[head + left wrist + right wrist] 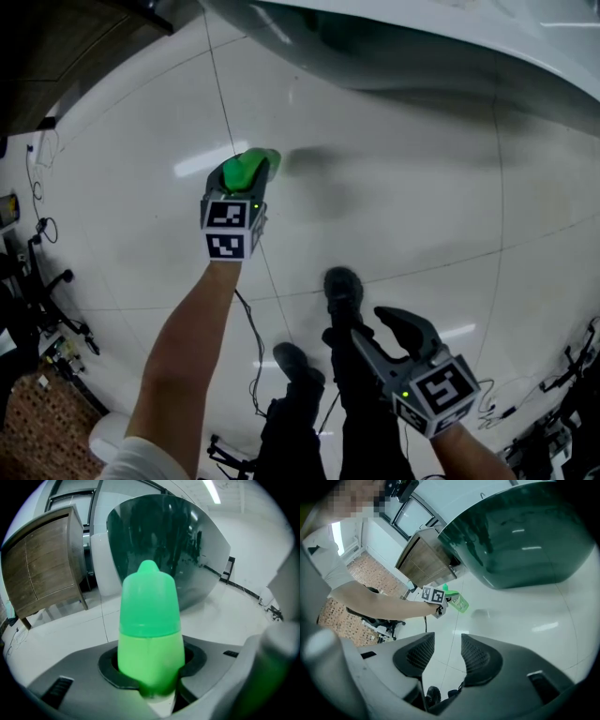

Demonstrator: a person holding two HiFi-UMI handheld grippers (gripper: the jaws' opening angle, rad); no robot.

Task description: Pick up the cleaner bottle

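Observation:
The cleaner bottle (247, 169) is bright green with a rounded cap, and it hangs above the white floor. My left gripper (246, 180) is shut on it. In the left gripper view the bottle (149, 630) stands upright and fills the middle, with the dark pads pressed on both sides of its lower body. My right gripper (370, 328) is low at the right, well apart from the bottle. Its ribbed pads stand apart with only floor between them. The right gripper view shows the bottle (458, 602) far off in the left gripper (443, 603).
A big white shell with a dark green tinted dome (422, 47) stands ahead. A wooden cabinet (42, 569) stands left of it. The person's shoes (342, 286) are on the tiles (422, 197) beside the right gripper. Cables and stands (37, 309) line the left edge.

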